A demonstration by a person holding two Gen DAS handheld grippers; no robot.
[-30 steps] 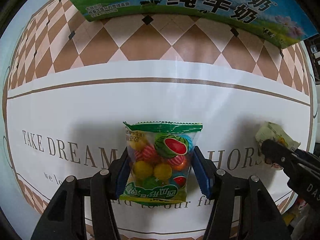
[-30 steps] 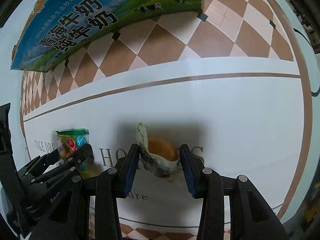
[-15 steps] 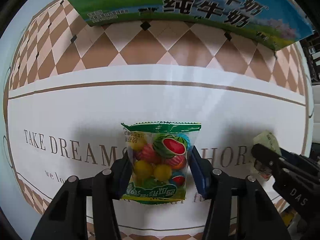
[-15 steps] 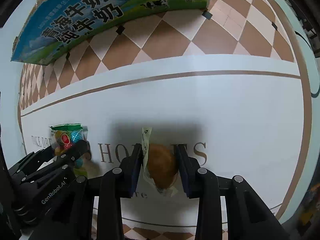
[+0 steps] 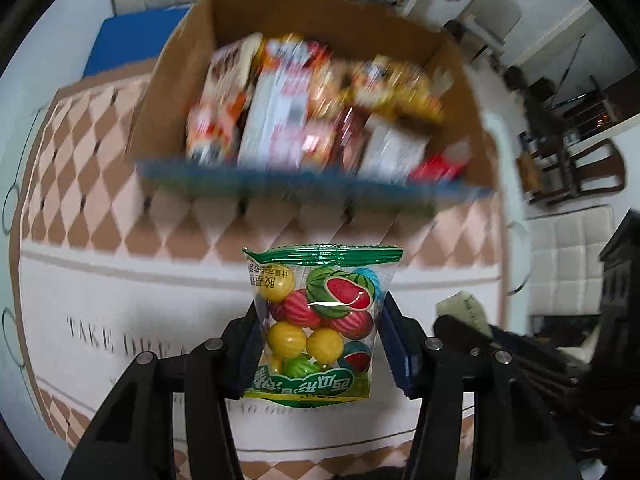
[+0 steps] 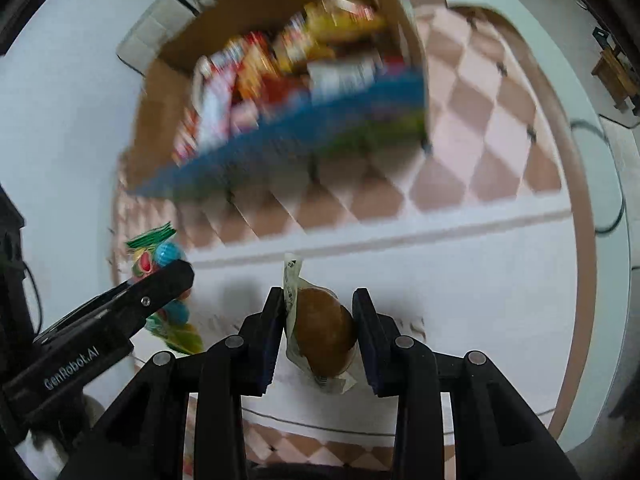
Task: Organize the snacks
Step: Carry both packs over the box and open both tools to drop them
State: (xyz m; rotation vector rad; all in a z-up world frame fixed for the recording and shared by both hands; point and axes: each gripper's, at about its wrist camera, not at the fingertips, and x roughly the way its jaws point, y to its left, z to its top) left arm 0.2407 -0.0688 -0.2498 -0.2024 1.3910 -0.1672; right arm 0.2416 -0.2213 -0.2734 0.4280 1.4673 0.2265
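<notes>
My left gripper is shut on a clear candy bag with a green top seal, full of yellow, red and watermelon-print balls, held above the table. In the right wrist view my right gripper is shut on a wrapped brown bun, also lifted off the cloth. The left gripper with the candy bag shows at the left of that view. Ahead stands an open cardboard box with a blue and green printed side, holding several blurred snack packs. The box lies up and to the left in the right wrist view.
The table carries a white cloth with printed lettering and a brown diamond-check border. Padded white chairs and dark wooden furniture stand beyond the table's right side. The right gripper's body sits close to the left one.
Both grippers closed on their snacks, then rose off the table with them. The views tilted up, so the box's open top and its contents now show.
</notes>
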